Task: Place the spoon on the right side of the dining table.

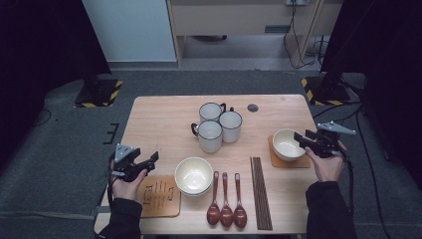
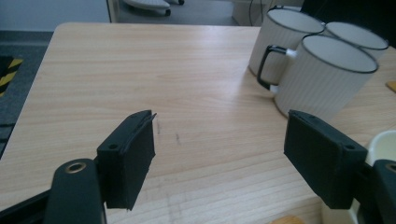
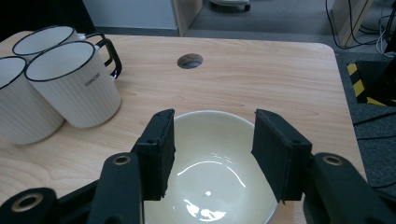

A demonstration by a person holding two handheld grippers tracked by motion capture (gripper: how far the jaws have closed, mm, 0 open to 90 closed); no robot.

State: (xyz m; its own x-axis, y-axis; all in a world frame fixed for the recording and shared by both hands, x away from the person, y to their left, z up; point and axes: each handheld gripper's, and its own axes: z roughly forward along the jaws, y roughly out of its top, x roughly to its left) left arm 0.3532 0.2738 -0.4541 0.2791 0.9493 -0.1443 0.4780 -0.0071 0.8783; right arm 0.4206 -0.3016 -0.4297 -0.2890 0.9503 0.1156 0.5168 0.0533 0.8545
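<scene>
Pale wood table (image 1: 159,114) lies bare across its upper left in the high view, open room there. The left gripper (image 1: 152,159) hangs at the lower-left edge, jaws spread on nothing, near a stack of cream bowls (image 1: 193,175). At centre right, the right gripper (image 1: 301,138) hangs over the empty cream bowl (image 1: 287,144) on its coaster (image 1: 274,160), jaws spread, touching nothing. Three empty mugs (image 1: 217,125) crowd the centre; spoons (image 1: 226,201) and chopsticks (image 1: 261,191) lie low between the hands.
</scene>
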